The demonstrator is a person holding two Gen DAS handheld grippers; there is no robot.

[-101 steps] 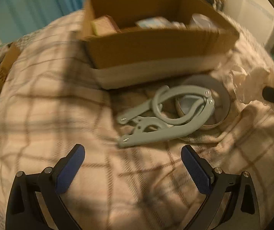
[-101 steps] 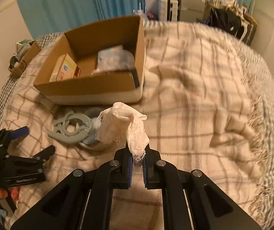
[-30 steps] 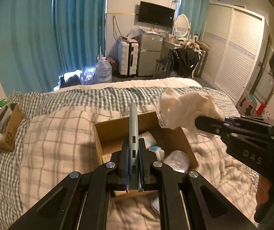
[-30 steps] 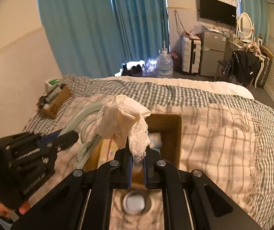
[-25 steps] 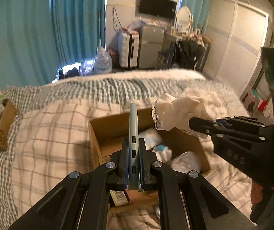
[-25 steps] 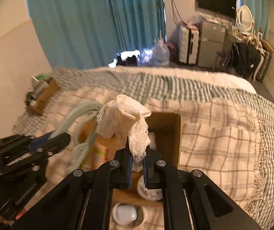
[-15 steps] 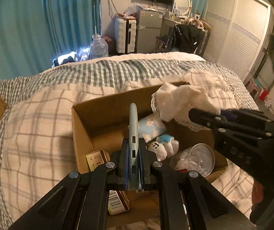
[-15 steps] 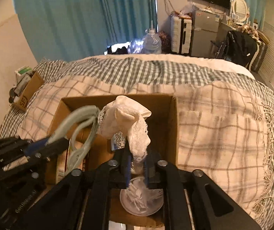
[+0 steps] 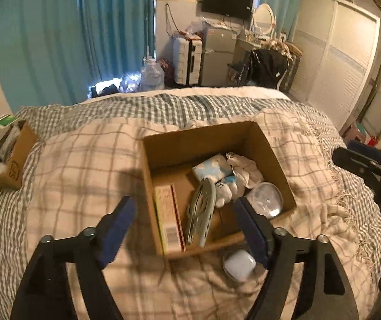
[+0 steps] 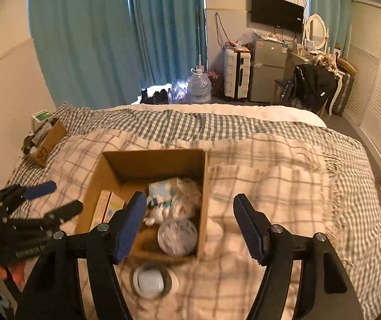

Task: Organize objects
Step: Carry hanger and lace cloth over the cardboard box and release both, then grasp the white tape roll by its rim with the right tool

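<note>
An open cardboard box (image 9: 198, 138) (image 10: 203, 186) sits on the plaid bed. In it lie the grey-green folding hanger (image 9: 202, 208), the cream lace cloth (image 9: 245, 170) (image 10: 187, 190), a blue-and-white packet (image 9: 211, 166), a flat printed carton (image 9: 167, 218) and a clear round container (image 9: 266, 198) (image 10: 177, 236). My left gripper (image 9: 185, 226) is open and empty above the box's near edge. My right gripper (image 10: 190, 226) is open and empty above the box's right side. A tape roll with a white case in it (image 9: 239, 264) (image 10: 152, 280) lies on the bed in front of the box.
A small cardboard box of clutter (image 9: 9, 154) (image 10: 45, 144) sits at the bed's left edge. The right gripper shows at the right edge of the left wrist view (image 9: 366, 168); the left one shows at the left of the right wrist view (image 10: 30, 208). Furniture stands beyond the bed.
Both grippers have opened. The hanger left the left gripper and the lace cloth left the right gripper; both now lie in the box. Both grippers have risen and pulled back.
</note>
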